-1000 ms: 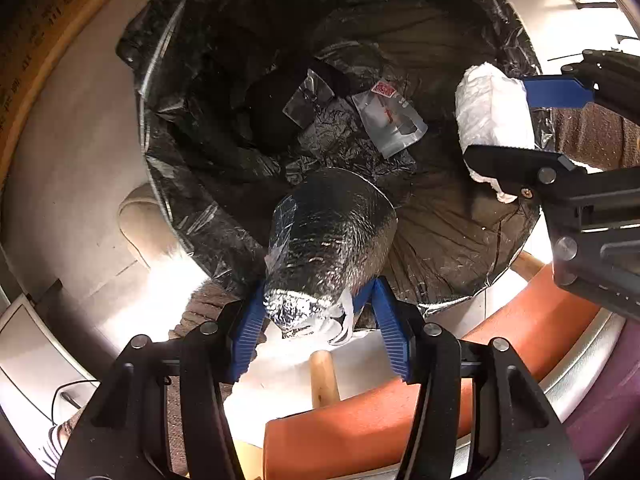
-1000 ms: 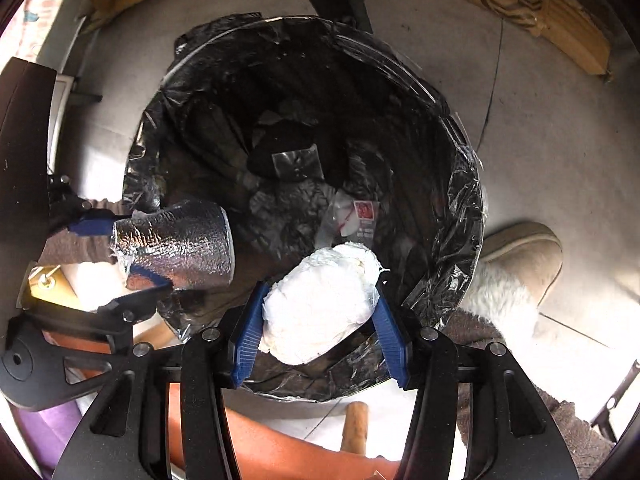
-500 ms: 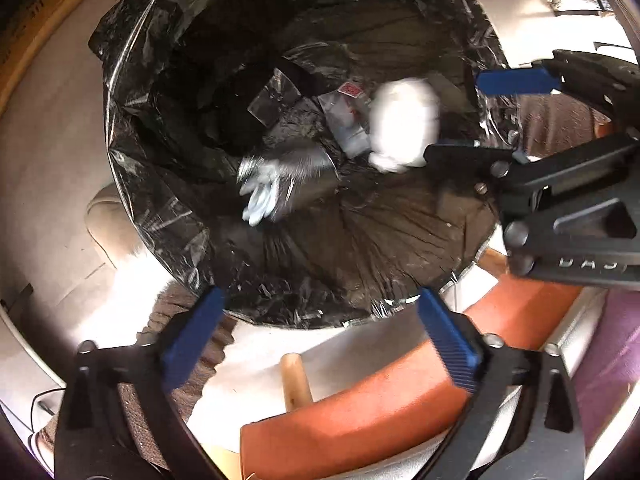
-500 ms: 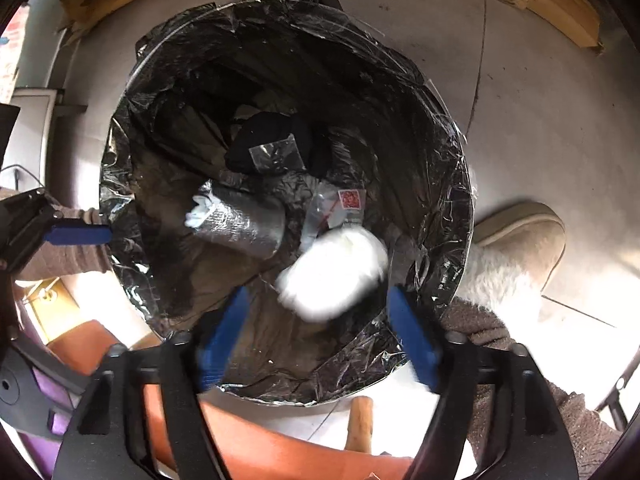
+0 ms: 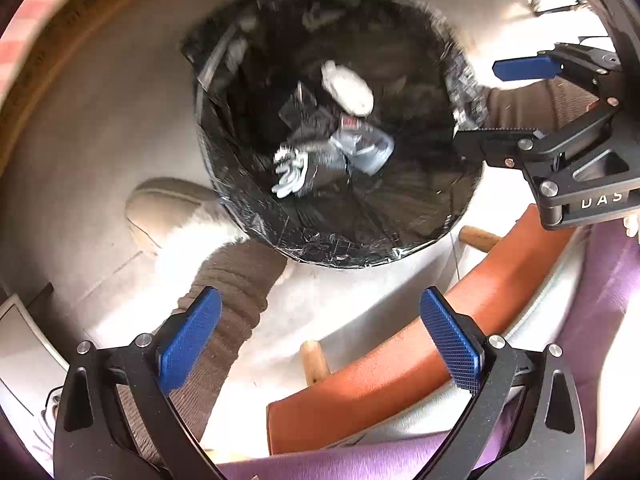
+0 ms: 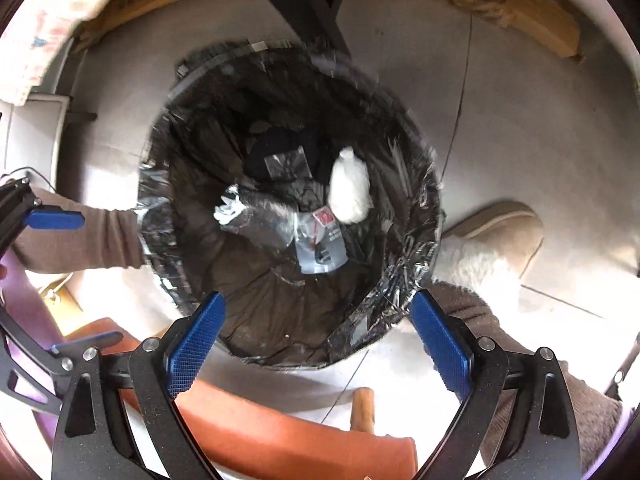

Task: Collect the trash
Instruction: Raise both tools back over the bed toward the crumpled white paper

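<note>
Above bin (image 6: pixel 416 280): left gripper (image 5: pixel 320 340) wide, empty; right gripper (image 6: pixel 316 340) opening, empty. Wad (image 6: pixel 350 192), foil (image 6: pixel 264 216) binned. Next: seek more trash.

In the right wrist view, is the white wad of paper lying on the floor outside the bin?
No, the white wad lies inside the black-lined bin, beside the silver foil wrapper.
</note>
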Demonstrator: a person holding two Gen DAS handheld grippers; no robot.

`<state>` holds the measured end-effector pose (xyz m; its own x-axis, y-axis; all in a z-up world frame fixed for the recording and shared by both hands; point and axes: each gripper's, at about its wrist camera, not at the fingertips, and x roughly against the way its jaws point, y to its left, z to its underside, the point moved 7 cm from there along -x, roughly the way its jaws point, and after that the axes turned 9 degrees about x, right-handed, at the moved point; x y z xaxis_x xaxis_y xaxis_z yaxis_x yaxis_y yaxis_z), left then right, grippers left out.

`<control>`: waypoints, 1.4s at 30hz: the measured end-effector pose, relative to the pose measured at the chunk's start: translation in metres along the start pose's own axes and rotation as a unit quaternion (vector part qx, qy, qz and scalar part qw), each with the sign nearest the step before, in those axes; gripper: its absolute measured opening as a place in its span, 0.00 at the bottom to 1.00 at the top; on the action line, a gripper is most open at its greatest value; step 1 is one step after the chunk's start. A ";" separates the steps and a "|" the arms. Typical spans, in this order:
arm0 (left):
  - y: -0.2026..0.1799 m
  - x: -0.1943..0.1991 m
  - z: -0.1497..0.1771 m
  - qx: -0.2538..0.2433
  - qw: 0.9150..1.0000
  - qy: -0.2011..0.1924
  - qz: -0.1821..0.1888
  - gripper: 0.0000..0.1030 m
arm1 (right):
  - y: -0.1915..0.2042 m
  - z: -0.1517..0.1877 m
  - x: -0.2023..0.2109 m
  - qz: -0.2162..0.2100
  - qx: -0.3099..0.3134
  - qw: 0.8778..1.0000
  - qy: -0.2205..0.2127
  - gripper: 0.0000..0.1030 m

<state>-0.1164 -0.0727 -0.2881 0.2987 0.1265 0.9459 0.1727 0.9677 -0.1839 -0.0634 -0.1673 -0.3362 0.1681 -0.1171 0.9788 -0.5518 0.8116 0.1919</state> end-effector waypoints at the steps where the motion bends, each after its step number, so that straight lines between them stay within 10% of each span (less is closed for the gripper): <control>1: 0.000 0.008 0.002 -0.002 1.000 -0.012 -0.005 0.94 | 0.002 0.001 0.007 0.000 0.002 1.000 -0.009 0.88; 11: -0.002 0.087 0.014 0.015 0.990 -0.140 -0.002 0.94 | 0.019 0.007 0.093 0.016 0.034 0.994 -0.099 0.88; 24: -0.009 0.190 0.007 0.031 0.956 -0.291 0.000 0.94 | 0.002 0.014 0.218 0.026 0.053 0.965 -0.256 0.90; 42: 0.009 0.274 -0.110 0.006 0.919 -0.392 0.028 0.94 | -0.050 -0.086 0.303 0.035 0.032 0.922 -0.385 0.91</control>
<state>0.0705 -0.0535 -0.0597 -0.4631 0.2900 0.8375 0.1663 0.9566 -0.2393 0.0851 -0.1944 -0.0555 -0.4853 -0.4575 0.7451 -0.5907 0.7999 0.1064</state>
